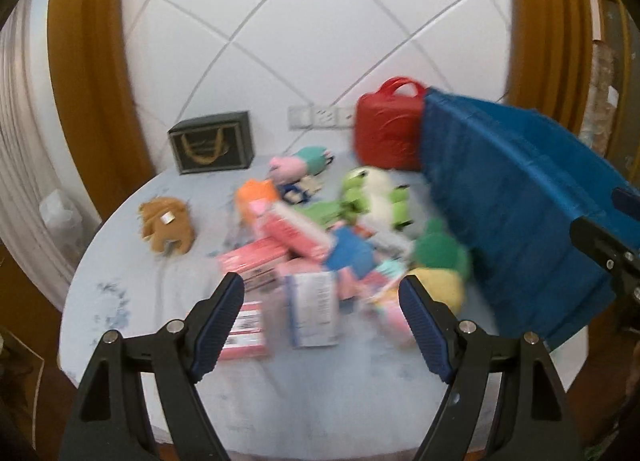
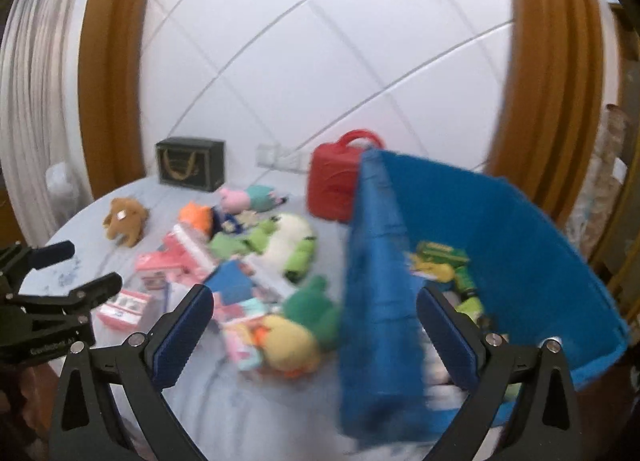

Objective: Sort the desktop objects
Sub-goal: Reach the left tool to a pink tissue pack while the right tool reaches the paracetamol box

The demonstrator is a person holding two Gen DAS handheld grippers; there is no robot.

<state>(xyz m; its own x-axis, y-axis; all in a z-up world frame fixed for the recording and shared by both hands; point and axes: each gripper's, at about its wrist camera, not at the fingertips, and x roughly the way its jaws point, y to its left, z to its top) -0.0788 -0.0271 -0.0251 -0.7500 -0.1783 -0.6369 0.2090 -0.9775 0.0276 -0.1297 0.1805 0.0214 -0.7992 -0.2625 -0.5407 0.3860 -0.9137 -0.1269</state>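
Far off to the left of my left tongs [image 1: 322, 295] lies one brown plush animal [image 1: 167, 226], and one dark green box with gold handles [image 1: 212, 147] stands at the table's far edge. Ahead, between my wide, empty left jaws, several pink cartons [image 1: 256, 259] are heaped; motion blur blocks an exact count. Two green plush toys [image 1: 370, 197] lie beyond them. My right tongs [image 2: 314, 335] also gape wide, holding nothing, with the blue fabric bin's [image 2: 500, 221] near wall between the fingers, long axis running away from me. One red plastic case [image 2: 334, 185] stands behind it
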